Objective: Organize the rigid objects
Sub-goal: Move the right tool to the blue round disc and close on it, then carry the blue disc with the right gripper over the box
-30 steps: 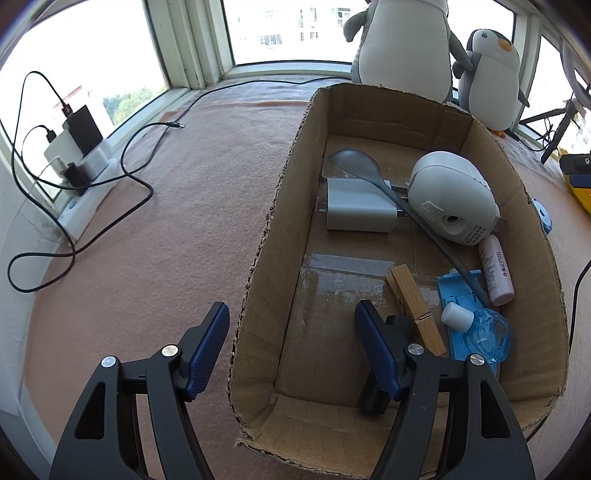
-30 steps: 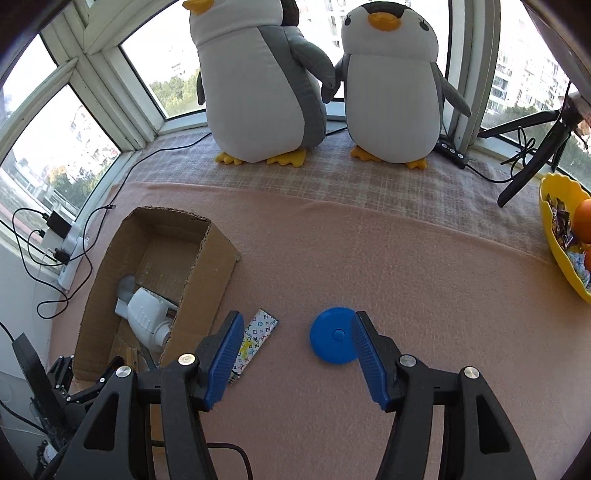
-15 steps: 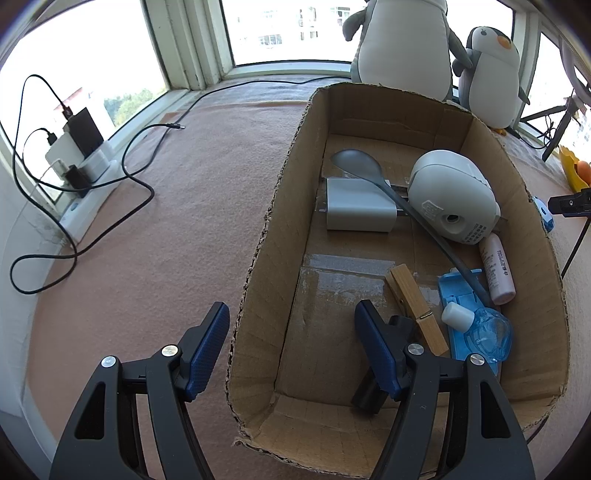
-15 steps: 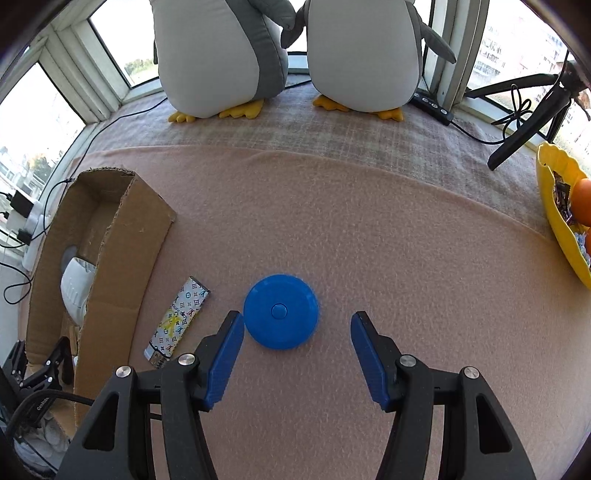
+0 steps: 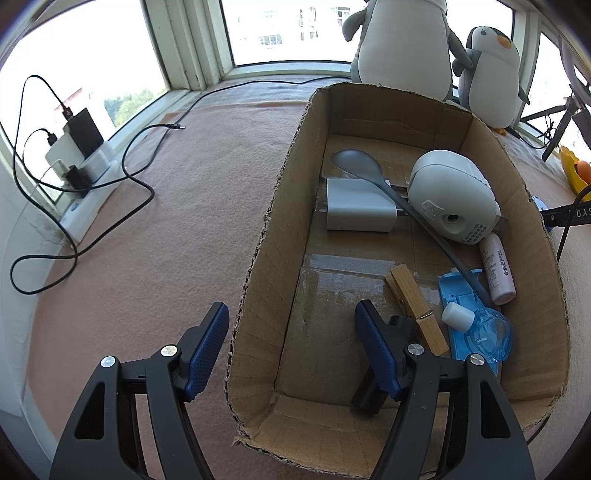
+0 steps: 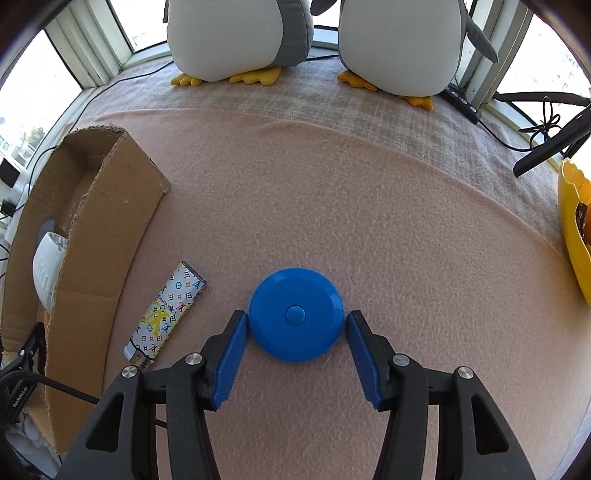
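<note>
A round blue disc with a centre button lies flat on the pink blanket. My right gripper points down over it, and its jaws are closing with the disc between them. The blue pads stand at the disc's two sides, a sliver off its rim. A patterned lighter lies left of the disc, beside the cardboard box. My left gripper is open and straddles the box's left wall without pressing on it. The box holds a spoon, a white adapter, a white rounded device, a clothespin and a small bottle.
Two plush penguins stand at the window behind the blanket. A yellow bowl sits at the right edge, with a tripod leg near it. A power strip with chargers and cables lies along the left sill.
My right gripper has come down over the blue disc, which now sits between the fingers, and the jaws have narrowed. The left gripper and the box have not moved.
</note>
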The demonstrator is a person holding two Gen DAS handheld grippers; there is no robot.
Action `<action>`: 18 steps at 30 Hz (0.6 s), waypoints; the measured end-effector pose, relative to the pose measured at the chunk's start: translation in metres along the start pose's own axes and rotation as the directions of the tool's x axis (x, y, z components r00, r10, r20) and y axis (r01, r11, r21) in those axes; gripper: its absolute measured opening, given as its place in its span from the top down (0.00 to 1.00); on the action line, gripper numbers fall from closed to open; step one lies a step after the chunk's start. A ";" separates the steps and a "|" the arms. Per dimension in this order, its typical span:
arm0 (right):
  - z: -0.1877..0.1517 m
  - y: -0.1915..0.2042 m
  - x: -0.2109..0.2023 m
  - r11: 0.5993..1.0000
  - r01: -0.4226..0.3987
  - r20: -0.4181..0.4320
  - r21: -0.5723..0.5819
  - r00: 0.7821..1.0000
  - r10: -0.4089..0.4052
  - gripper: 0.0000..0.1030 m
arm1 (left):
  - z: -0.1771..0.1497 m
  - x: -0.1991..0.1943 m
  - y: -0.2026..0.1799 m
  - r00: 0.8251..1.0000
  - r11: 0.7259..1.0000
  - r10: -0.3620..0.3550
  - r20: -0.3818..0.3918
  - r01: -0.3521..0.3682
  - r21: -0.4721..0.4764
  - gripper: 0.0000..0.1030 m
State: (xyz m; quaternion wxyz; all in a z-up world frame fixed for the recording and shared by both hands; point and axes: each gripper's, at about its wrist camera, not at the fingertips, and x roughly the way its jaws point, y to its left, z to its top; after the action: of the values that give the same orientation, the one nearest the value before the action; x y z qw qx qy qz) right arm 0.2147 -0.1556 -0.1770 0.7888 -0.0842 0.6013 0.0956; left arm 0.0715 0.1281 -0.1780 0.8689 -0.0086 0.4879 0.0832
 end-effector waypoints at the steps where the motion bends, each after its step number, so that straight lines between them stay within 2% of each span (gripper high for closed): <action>1: 0.000 0.001 0.000 1.000 0.003 -0.002 -0.004 1.000 -0.003 0.55 | 0.000 0.000 0.000 1.000 1.000 0.000 0.000 0.000 0.000 0.30; 12: 0.002 0.004 0.002 1.000 0.008 -0.011 -0.002 1.000 -0.008 0.55 | 0.000 0.000 0.000 1.000 1.000 0.000 0.002 0.000 0.000 0.30; 18: -0.001 0.000 -0.008 1.000 0.006 0.025 0.019 1.000 -0.007 0.56 | 0.000 0.000 0.000 1.000 1.000 0.000 0.002 0.000 0.000 0.30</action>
State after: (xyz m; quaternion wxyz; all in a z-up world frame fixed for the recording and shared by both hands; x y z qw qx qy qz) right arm 0.2116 -0.1558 -0.1694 0.7974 -0.0776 0.5918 0.0883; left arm 0.0720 0.1283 -0.1780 0.8694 -0.0085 0.4869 0.0832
